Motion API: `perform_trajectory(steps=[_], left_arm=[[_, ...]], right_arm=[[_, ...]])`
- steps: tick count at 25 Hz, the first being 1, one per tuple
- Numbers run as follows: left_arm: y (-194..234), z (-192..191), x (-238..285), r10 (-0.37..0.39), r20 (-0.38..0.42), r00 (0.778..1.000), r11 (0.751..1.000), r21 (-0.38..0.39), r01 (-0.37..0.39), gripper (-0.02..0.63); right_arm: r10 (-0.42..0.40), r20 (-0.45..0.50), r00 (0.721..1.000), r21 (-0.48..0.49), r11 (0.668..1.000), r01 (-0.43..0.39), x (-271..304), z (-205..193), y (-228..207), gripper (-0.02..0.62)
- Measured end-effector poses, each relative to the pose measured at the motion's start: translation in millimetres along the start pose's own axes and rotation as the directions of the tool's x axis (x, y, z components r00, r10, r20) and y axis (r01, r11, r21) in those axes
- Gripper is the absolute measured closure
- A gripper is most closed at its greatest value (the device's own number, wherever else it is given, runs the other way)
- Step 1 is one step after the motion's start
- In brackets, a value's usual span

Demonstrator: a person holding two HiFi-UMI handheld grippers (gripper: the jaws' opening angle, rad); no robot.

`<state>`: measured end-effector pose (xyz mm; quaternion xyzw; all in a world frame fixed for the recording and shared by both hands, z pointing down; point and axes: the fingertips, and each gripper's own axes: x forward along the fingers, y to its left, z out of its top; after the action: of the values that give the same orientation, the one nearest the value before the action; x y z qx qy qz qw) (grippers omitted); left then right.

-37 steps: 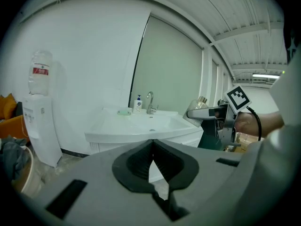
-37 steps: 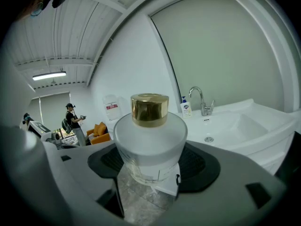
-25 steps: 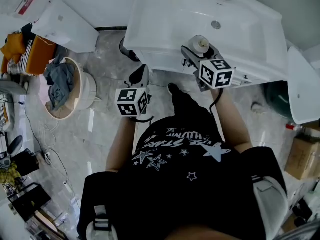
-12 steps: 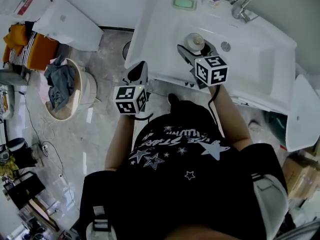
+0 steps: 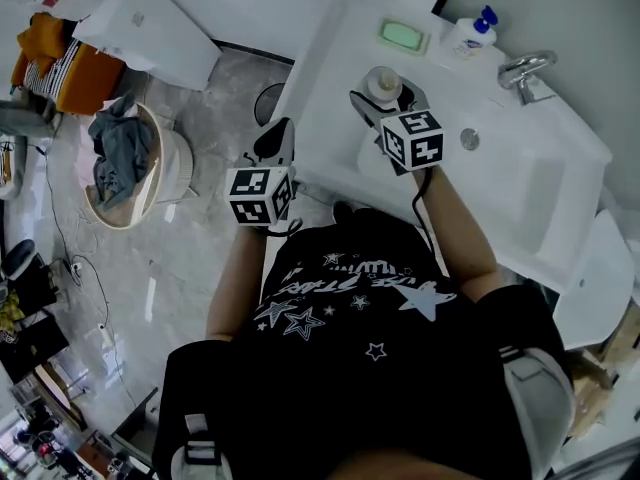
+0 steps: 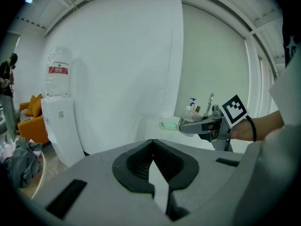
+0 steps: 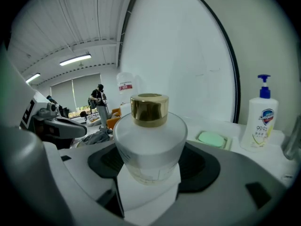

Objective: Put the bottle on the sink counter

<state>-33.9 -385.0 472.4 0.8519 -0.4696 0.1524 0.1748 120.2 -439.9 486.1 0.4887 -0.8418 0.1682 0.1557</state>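
A frosted round bottle (image 7: 149,145) with a gold cap sits between the jaws of my right gripper (image 5: 384,96), which is shut on it. In the head view the bottle (image 5: 384,80) hangs over the left part of the white sink counter (image 5: 330,78), just short of the green soap dish (image 5: 404,35); whether it touches the counter I cannot tell. My left gripper (image 5: 277,141) is shut and empty, held off the counter's left front edge over the floor. The left gripper view shows its jaws closed together and the right gripper (image 6: 205,126) beyond them.
A pump soap bottle (image 5: 470,34) and a faucet (image 5: 526,72) stand at the back of the counter, with the basin drain (image 5: 469,140) to the right. A laundry basket (image 5: 126,173) and a water dispenser (image 6: 58,121) stand to the left on the floor.
The right gripper has carried the bottle from the sink's front edge in over the counter towards the soap dish. The left gripper has stayed in about the same place.
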Motion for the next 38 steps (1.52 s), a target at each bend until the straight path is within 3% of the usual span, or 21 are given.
perform_trajectory(steps=[12, 20, 30, 38], left_arm=[[35.6, -7.3, 41.6, 0.052, -0.063, 0.997, 0.997, -0.061, -0.056, 0.598], [38.6, -15.2, 57.3, 0.057, -0.094, 0.994, 0.996, -0.063, -0.063, 0.599], [50.1, -21.7, 63.2, 0.084, -0.108, 0.991, 0.992, -0.084, -0.093, 0.598], [56.5, -27.0, 57.2, 0.1, -0.113, 0.989, 0.988, -0.105, -0.112, 0.598]], right_arm=[[0.079, -0.087, 0.993, -0.092, 0.992, -0.087, 95.5, -6.4, 3.1, 0.275], [0.097, -0.126, 0.987, -0.218, 0.968, -0.123, 133.7, -9.9, 4.8, 0.275], [0.13, -0.176, 0.976, -0.228, 0.959, -0.169, 160.8, -19.2, 14.8, 0.275], [0.115, -0.196, 0.974, -0.222, 0.962, -0.158, 166.8, -29.6, 17.0, 0.275]])
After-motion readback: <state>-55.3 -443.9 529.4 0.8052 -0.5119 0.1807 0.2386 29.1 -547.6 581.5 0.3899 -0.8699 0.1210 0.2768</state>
